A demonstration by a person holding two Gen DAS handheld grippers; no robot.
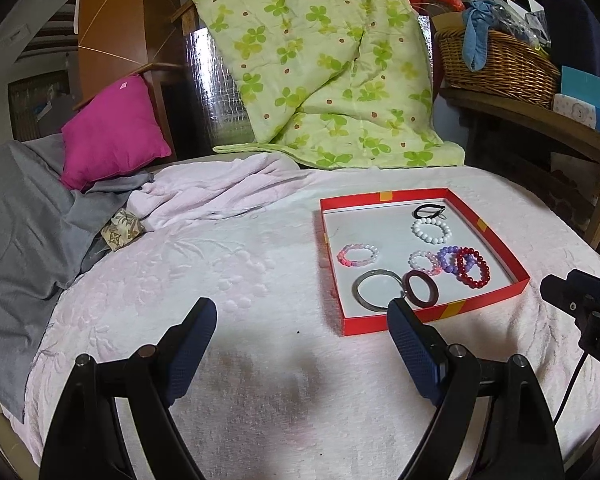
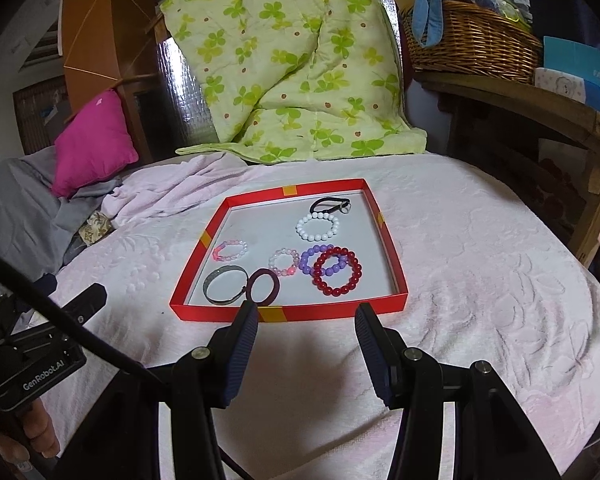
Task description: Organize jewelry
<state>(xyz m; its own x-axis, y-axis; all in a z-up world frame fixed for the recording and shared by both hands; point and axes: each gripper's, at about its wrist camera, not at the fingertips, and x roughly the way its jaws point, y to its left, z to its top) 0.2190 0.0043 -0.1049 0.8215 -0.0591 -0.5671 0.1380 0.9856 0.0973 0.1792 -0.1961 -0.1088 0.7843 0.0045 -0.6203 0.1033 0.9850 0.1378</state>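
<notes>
Both grippers, left gripper (image 1: 302, 322) and right gripper (image 2: 306, 326), hover empty with fingers spread wide, just short of the shallow red cardboard tray (image 2: 392, 256) on the pink bedspread (image 2: 480, 280). Contents: five beaded bracelets, two rigid bangles, one black hair tie (image 2: 329, 203). Risk: the red bead bracelet (image 2: 337, 271) overlaps the purple bead bracelet (image 2: 314, 258), so lifting one may drag the other.

Bed (image 2: 480, 260), pale pink embossed cover. On it: red tray (image 2: 300, 312) centre; grey blanket (image 2: 16, 216), magenta pillow (image 2: 92, 148) far left.
</notes>
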